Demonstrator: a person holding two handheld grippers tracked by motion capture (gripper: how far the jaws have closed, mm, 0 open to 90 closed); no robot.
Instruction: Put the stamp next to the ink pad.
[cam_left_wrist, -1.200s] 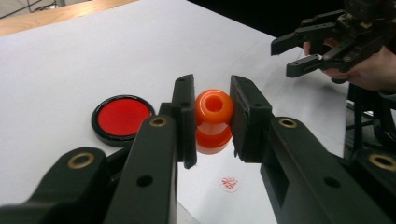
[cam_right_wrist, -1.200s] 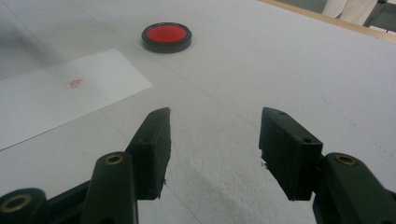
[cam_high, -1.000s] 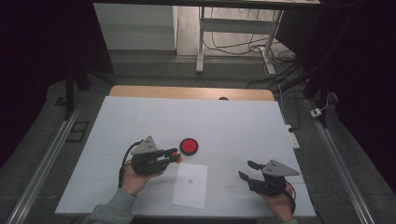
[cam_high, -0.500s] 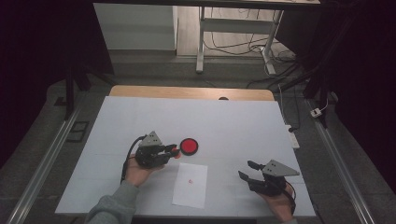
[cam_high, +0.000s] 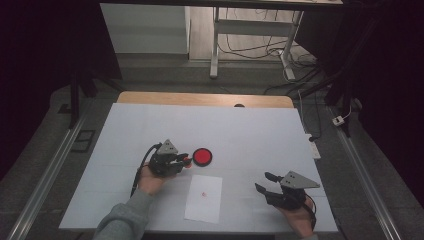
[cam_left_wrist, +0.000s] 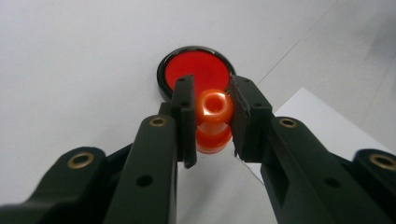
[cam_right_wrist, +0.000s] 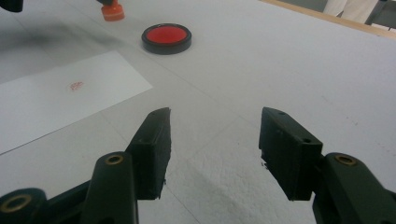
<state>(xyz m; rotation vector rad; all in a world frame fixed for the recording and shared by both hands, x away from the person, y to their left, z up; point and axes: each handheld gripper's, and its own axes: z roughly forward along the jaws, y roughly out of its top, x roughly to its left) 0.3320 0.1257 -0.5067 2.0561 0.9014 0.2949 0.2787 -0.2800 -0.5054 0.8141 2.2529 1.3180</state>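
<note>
We are holding an orange stamp (cam_left_wrist: 213, 119) clamped between the narrow-set jaws of the left gripper (cam_high: 184, 160), and against the earlier pictures we are seeing that hand shifted away from the paper, toward the far side of the table, with the stamp now sitting just beside the round red ink pad (cam_high: 202, 156). In the left gripper view the pad (cam_left_wrist: 197, 72) is lying directly beyond the stamp's knob, so we are judging that the stamp is heading back for fresh ink, or to be set down next to the pad. The white sheet of paper (cam_high: 204, 198) is lying near the front edge of the white table (cam_high: 260, 135), already carrying one small red mark (cam_high: 203, 193), which suggests a first impression is done. The right gripper (cam_high: 265, 182) is resting on the table well to the right, its jaws standing apart with nothing between them. We are not making out the stamp's printing face, which is turned down and away from us, nor whether it is touching the table; the red mark is too small to read.
</note>
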